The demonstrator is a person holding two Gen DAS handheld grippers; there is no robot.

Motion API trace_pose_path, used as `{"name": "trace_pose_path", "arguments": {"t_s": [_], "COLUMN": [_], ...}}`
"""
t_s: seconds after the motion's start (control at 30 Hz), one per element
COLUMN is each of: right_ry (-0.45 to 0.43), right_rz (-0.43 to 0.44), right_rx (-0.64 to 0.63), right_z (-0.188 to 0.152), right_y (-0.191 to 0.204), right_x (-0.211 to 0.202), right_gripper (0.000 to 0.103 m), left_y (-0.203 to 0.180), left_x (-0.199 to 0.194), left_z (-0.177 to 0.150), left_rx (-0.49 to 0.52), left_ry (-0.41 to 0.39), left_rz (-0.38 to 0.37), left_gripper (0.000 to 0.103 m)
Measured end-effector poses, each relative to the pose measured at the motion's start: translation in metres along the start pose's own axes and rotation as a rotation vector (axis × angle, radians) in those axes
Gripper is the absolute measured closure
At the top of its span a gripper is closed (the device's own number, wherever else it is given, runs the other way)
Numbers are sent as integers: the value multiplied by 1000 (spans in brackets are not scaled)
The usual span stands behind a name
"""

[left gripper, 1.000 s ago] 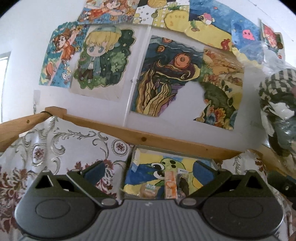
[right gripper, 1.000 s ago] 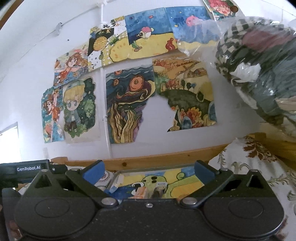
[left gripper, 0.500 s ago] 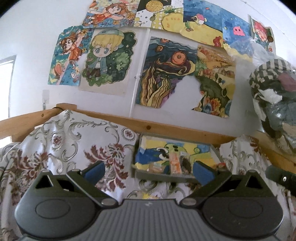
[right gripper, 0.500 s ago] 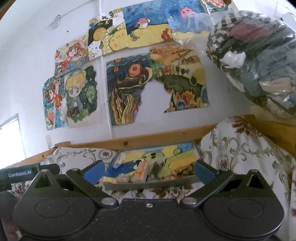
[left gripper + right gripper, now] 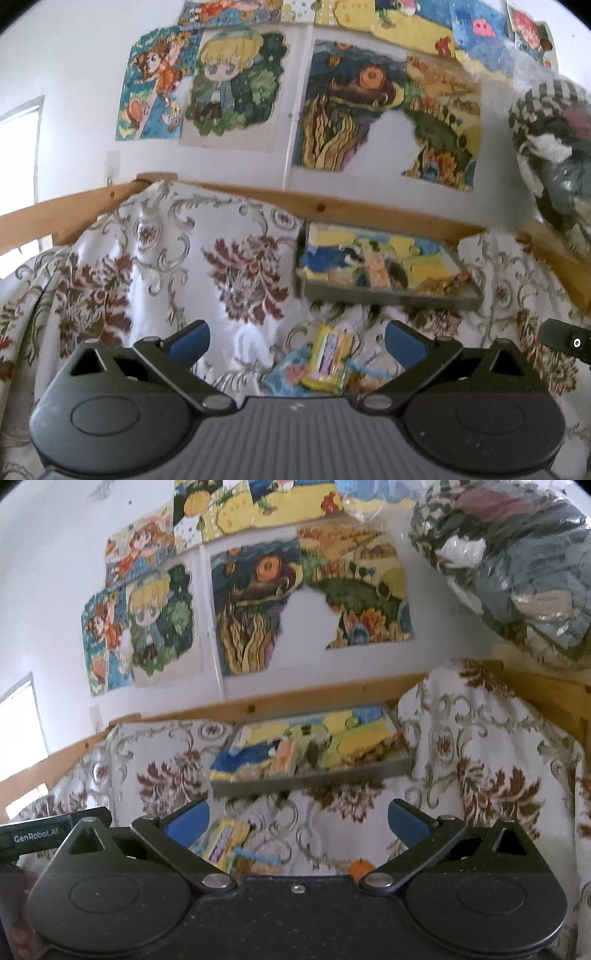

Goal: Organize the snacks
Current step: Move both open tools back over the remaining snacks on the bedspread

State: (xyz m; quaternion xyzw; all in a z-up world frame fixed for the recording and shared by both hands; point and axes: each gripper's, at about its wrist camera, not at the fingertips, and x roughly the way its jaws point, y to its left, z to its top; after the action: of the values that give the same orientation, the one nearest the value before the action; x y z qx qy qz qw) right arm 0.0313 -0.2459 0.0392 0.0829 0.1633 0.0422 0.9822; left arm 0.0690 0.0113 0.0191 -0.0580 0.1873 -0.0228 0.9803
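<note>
A grey tray (image 5: 391,297) with a painted cartoon bottom sits at the back of the flowered cloth and holds several snack packets (image 5: 378,271). In the right wrist view the same tray (image 5: 314,777) lies ahead of the fingers. A yellow snack pack (image 5: 327,356) rests on loose blue and orange packets just in front of my left gripper (image 5: 297,341), which is open and empty. My right gripper (image 5: 297,821) is open too, with the yellow pack (image 5: 225,840) near its left finger and a small orange snack (image 5: 360,867) near its right finger.
A wooden rail (image 5: 332,206) borders the cloth-covered surface against a wall of paintings. A clear bag of folded clothes (image 5: 517,561) bulges at the upper right. The other gripper's black body (image 5: 40,836) shows at the left edge.
Both cameras have tilted down and drawn back. The tray now sits farther up in view, and loose snacks in front of it have come into sight. Both grippers stayed open.
</note>
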Motion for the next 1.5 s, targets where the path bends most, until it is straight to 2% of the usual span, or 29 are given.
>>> {"name": "trace_pose_path", "arguments": {"t_s": [0.2,0.53,0.63,0.73,1.07,1.3,1.5], "right_ry": [66,226,267,288,343,360,372], "right_rz": [-12,-41,-46,-56,-81,-80,-80], "right_rx": [-10,-62,-58,-52,-25,-28,-21], "right_z": [-11,-33,-37,-38,-42,-44,-42], "right_y": [6,20,21,20,16,16,14], "right_x": [6,28,34,38,48,51,54], "right_gripper": [1,1,1,1,1,1,1], "left_y": [0,1,7,14,17,16,15], "left_x": [4,21,31,37,45,50,51], "left_z": [-16,-35,-39,-44,-47,-47,-48], "left_rx": [17,26,-21,-82,-78,-67,-52], "left_ry": [99,285,379,429,465,497,492], "left_rz": [8,36,9,6,46,30,29], "left_gripper": [0,0,0,0,0,0,0]}}
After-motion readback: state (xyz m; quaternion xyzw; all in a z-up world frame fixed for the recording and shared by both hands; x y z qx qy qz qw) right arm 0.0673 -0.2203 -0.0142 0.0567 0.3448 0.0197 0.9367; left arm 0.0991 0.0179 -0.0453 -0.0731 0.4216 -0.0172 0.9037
